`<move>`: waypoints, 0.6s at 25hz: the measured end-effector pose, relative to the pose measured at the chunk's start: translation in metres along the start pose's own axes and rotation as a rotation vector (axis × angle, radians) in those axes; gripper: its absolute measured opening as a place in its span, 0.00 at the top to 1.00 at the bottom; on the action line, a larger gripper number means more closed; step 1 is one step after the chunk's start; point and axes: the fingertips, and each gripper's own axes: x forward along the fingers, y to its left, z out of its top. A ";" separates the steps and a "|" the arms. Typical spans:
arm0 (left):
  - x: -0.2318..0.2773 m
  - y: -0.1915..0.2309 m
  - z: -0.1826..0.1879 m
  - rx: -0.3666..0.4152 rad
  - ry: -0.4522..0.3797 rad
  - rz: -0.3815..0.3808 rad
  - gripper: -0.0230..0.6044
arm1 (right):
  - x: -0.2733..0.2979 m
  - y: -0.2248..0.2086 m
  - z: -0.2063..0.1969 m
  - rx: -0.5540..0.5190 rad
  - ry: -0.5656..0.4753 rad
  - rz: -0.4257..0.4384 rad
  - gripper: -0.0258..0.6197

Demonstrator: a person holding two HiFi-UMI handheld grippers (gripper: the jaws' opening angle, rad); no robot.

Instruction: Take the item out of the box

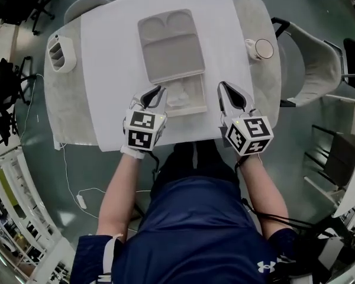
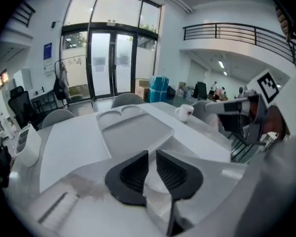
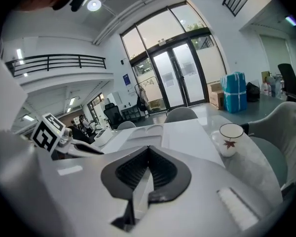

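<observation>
A flat grey box (image 1: 170,46) lies in the middle of the white cloth, its lid moulded with two round hollows. At its near end a pale tray part (image 1: 195,108) sticks out, and in it lies a crumpled clear item (image 1: 178,99). My left gripper (image 1: 155,94) hovers at the near left corner of that tray part, jaws a narrow gap apart with nothing between them (image 2: 152,154). My right gripper (image 1: 228,96) hangs to the right of the tray, jaws meeting at the tips (image 3: 148,149) and empty. The box lid (image 2: 133,130) shows beyond the left jaws.
A white mug (image 1: 261,48) stands at the table's right edge. A white slotted holder (image 1: 60,52) sits at the far left corner. Grey chairs (image 1: 319,70) stand around the table. The near table edge runs just under both grippers.
</observation>
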 end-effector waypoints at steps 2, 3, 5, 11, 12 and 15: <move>0.016 -0.007 -0.017 0.041 0.088 -0.026 0.86 | -0.004 -0.010 -0.003 0.017 -0.004 -0.016 0.96; 0.023 -0.012 -0.024 0.076 0.130 -0.038 0.86 | -0.006 -0.015 -0.005 0.023 -0.003 -0.024 0.96; 0.037 -0.022 -0.038 0.168 0.210 -0.052 0.86 | -0.009 -0.025 -0.010 0.037 0.001 -0.040 0.96; 0.071 -0.029 -0.054 0.365 0.355 -0.018 0.75 | -0.015 -0.041 -0.019 0.068 0.001 -0.070 0.96; 0.075 -0.029 -0.058 0.367 0.379 -0.017 0.72 | -0.016 -0.044 -0.019 0.071 0.000 -0.075 0.96; 0.085 -0.027 -0.067 0.380 0.436 0.005 0.72 | -0.022 -0.055 -0.021 0.087 -0.006 -0.095 0.96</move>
